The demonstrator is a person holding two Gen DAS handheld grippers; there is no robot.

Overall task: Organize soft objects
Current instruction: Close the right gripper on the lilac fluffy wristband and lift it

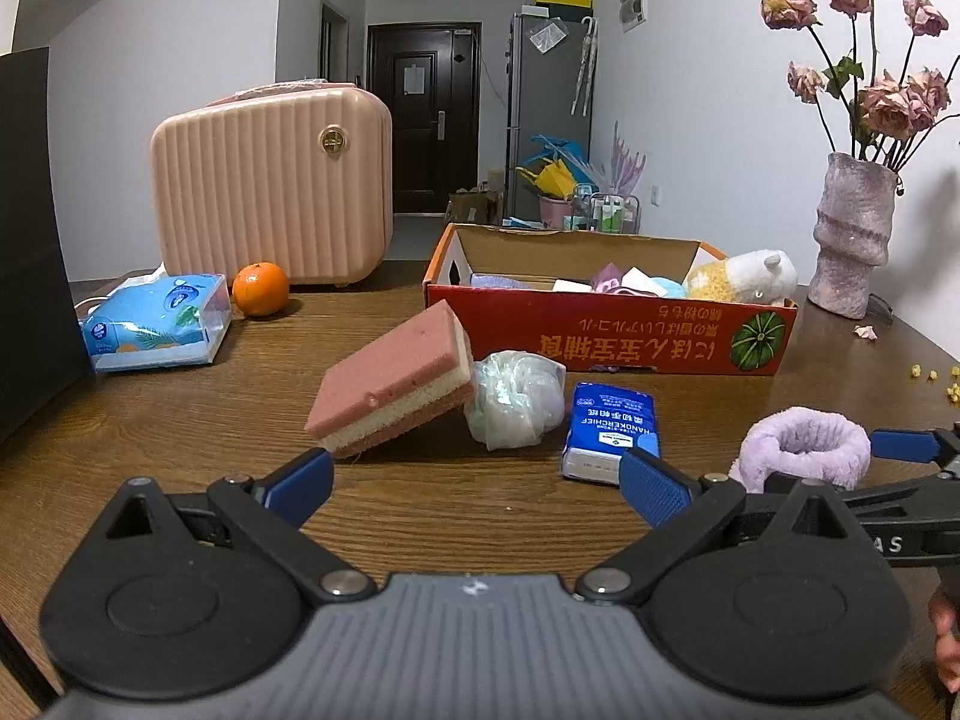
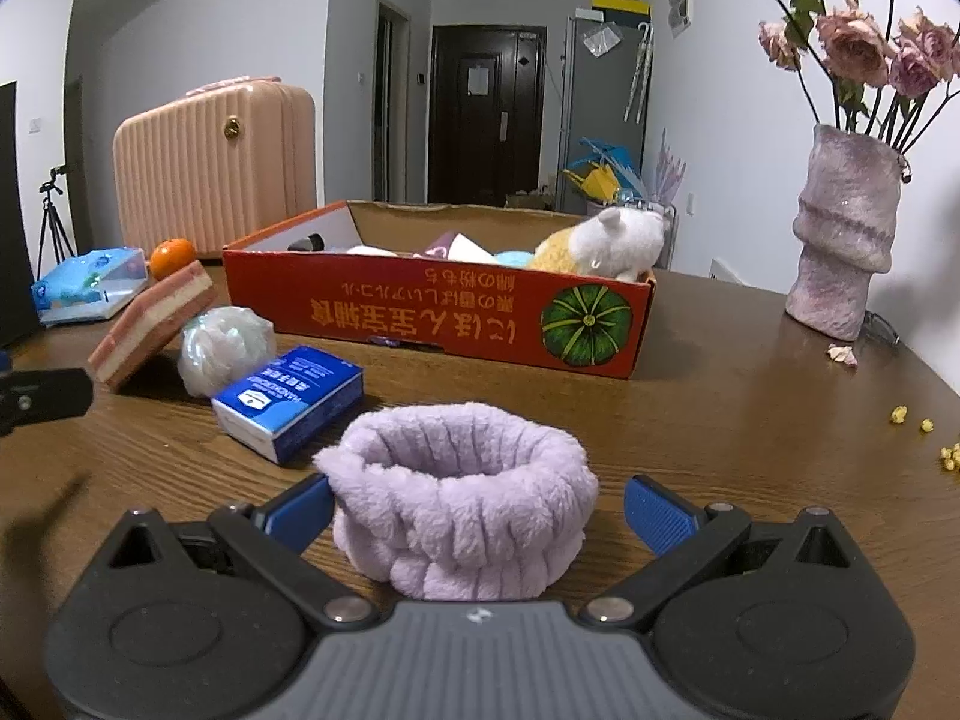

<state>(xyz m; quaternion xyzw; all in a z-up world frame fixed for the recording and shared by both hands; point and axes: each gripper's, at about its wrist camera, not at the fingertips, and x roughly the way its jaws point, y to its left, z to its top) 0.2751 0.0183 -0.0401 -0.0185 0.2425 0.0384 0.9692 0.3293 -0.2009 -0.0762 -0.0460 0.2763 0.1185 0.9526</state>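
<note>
Right gripper (image 2: 477, 504): jaws spread wide, straddling the lilac plush band; the left blue pad touches or nearly touches the fabric, the right pad stands clear of it, so nothing is clamped.
Left gripper (image 1: 474, 489): jaws wide apart over bare wood, holding nothing, pointed toward the sponge and the mesh ball.
Lilac plush band (image 2: 462, 498): a fluffy ring resting upright on the counter with its opening facing up, in front of the red box and just right of the tissue pack.
Counter (image 2: 750, 420): dark wood grain, with a few yellow crumbs near its right edge.
Sponge (image 1: 393, 381): pink with a cream middle layer, tilted, its far end propped up against the mesh ball.
Mesh ball (image 1: 516, 399): pale scrunched bath puff, touching the sponge and lying just before the box.
Tissue pack (image 1: 609, 432): small blue handkerchief packet, flat on the counter between the puff and the band.
Red box (image 1: 606, 330): open cardboard tray with a green squash print; it already contains a plush toy (image 2: 606, 243) at its right end and several pale soft pieces.
Background: pink case (image 1: 273, 183), orange (image 1: 260, 288), blue wipes pack (image 1: 156, 321), vase (image 2: 843, 234) of dried roses.
</note>
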